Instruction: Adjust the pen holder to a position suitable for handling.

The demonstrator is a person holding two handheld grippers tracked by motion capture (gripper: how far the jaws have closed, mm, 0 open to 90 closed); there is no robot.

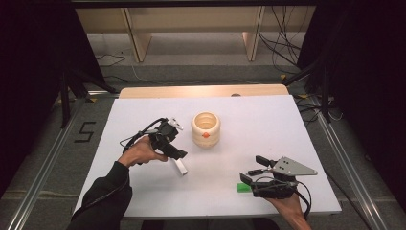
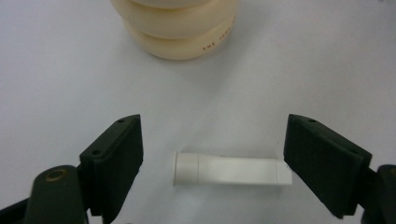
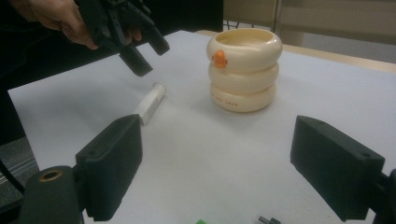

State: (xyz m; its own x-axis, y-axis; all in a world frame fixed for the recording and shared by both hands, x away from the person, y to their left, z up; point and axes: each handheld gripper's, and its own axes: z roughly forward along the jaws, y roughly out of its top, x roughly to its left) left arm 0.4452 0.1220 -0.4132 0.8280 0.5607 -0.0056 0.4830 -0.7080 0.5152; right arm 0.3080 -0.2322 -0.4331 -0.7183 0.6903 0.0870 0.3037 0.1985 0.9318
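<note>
While left tongs gape, white tube lies between; seemingly untouched.

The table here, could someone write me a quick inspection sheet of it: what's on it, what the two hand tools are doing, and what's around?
Surface: white table top, flat and bare apart from the items below.
Job's things: white tube lying flat; cream ringed pot upright, orange mark on its side.
Clutter: green block near the front edge.
Grippers: left gripper open, jaws either side of the white tube, not touching it; right gripper open, holding nothing, beside the green block.
Cables: black cable loops from the left gripper; more lie on the floor behind.
Surroundings: wooden frame at the back, dark curtains at both sides.
</note>
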